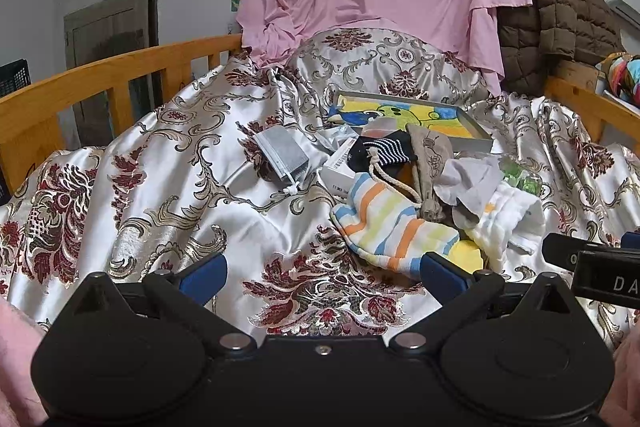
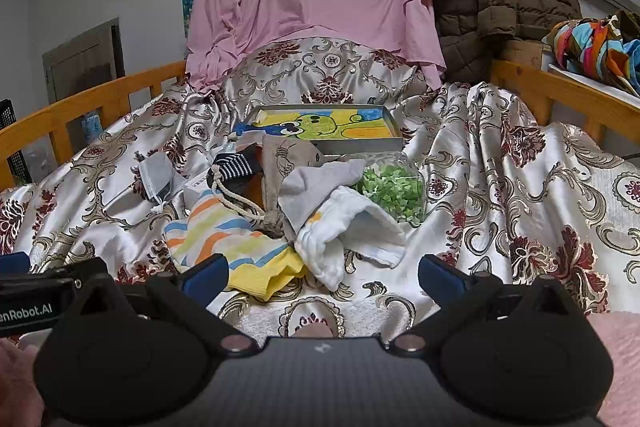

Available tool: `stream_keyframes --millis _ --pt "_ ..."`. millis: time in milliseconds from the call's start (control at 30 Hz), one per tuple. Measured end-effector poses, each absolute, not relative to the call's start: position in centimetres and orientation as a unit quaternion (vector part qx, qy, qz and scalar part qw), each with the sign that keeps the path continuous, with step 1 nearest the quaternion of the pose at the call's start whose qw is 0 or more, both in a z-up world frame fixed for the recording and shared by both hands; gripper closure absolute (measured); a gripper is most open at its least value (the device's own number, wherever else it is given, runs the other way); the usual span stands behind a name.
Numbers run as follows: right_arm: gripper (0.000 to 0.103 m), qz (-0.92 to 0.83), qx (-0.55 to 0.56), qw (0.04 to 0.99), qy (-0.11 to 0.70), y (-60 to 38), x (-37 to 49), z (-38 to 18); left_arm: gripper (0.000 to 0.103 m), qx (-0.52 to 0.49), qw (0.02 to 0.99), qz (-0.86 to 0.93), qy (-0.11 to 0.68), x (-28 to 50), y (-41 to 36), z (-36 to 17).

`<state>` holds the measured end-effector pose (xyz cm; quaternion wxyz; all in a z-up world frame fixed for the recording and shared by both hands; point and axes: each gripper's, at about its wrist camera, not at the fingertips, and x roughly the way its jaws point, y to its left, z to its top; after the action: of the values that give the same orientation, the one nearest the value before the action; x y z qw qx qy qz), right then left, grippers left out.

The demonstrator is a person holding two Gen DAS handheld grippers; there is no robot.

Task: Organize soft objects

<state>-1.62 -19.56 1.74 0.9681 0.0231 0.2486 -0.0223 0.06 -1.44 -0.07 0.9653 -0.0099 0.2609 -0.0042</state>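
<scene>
- Hovering low over the bedspread, the left gripper has its jaws spread wide and empty; the pile lies at its two o'clock.
- Left to right in that pile: grey pouch, striped cloth, navy sock, drawstring bag, white cloth, green bits in clear wrap.
- The right gripper, also wide and empty, faces the white cloth at twelve o'clock, just beyond its tips.
- Best taken singly, I judge: pinch a free edge and lift slowly, since the cloths overlap and the bag's cord lies across the striped cloth.
</scene>
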Motion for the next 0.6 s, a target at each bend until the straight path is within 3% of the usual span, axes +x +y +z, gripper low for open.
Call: stream_keyframes --millis 433,600 --pt "0.0 -0.019 0.017 0.969 0.247 -19.6 -1.0 2.1 0.001 -0.013 0.966 -0.026 0.259 2.3 -0.9 0.6" --pt "0.0 0.017 -0.03 0.968 0.247 -19.6 0.6 2.5 0.001 0.03 0.956 -0.087 0.278 6.3 -2.0 0.6"
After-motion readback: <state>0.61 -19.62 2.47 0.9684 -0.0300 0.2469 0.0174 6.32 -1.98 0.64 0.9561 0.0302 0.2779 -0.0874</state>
